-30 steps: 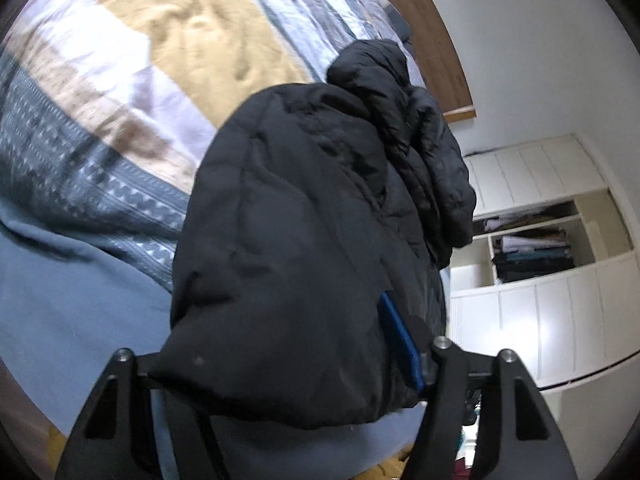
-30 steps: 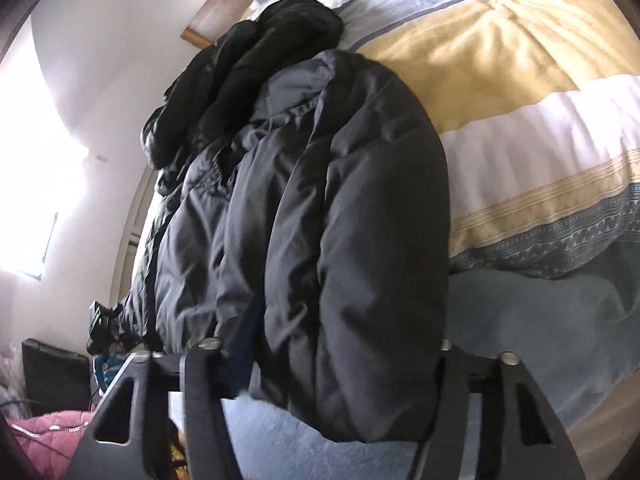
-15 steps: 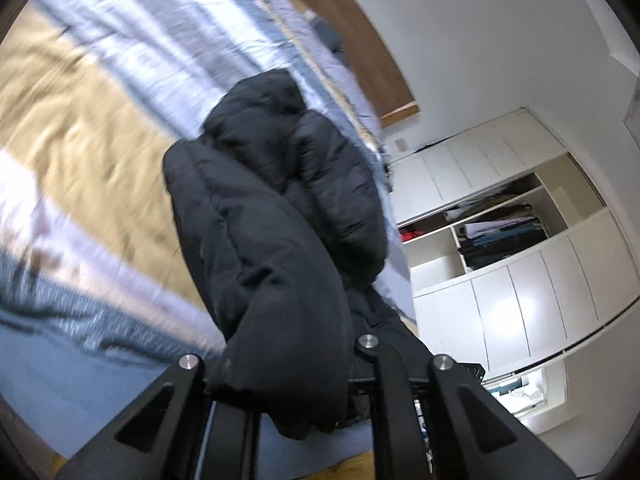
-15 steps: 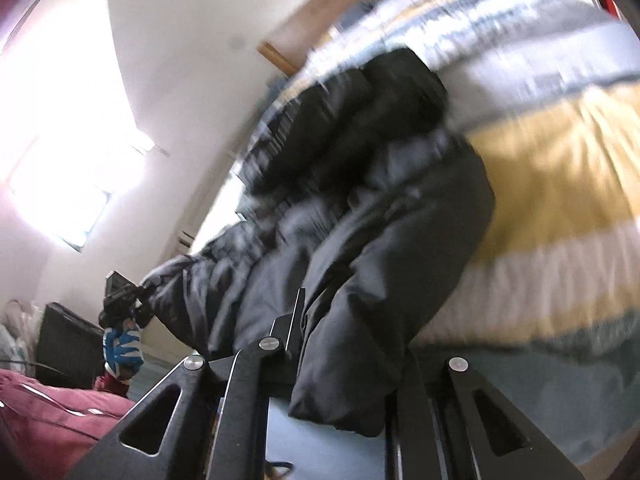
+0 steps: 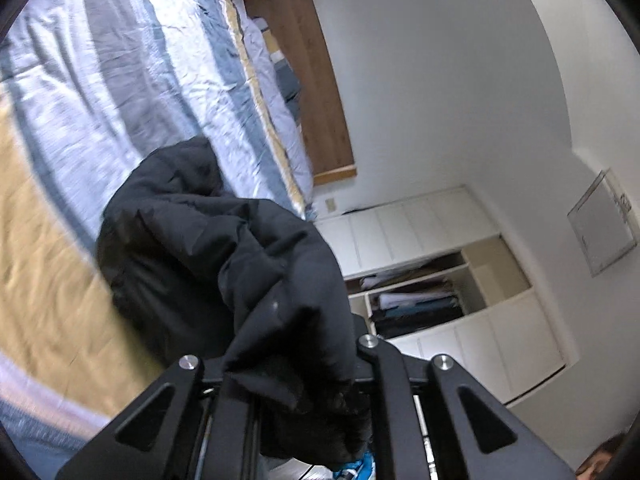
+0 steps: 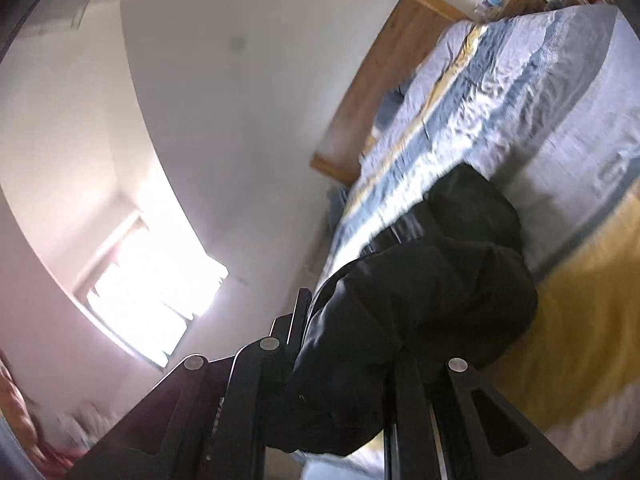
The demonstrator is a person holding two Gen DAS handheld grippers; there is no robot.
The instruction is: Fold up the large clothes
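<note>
A black puffer jacket [image 5: 208, 248] lies bunched on the striped bed cover [image 5: 120, 80], its near end lifted off the bed. My left gripper [image 5: 288, 364] is shut on the jacket's near edge, the fabric bulging between the jaws. In the right wrist view the same jacket [image 6: 432, 288] runs from the bed into my right gripper [image 6: 344, 364], which is shut on another part of its near edge. Both grippers hold the jacket above the bed's near side. The fingertips are hidden by fabric.
A wooden headboard [image 5: 316, 80] stands at the far end of the bed. White built-in cupboards [image 5: 440, 280] with an open shelf of folded clothes stand beside the bed. A bright window [image 6: 152, 296] is in the left wall in the right wrist view.
Both grippers have risen and moved forward over the bed, carrying the jacket's near edge toward its far end. The jacket is now more bunched and looks shorter. Both views have tilted upward.
</note>
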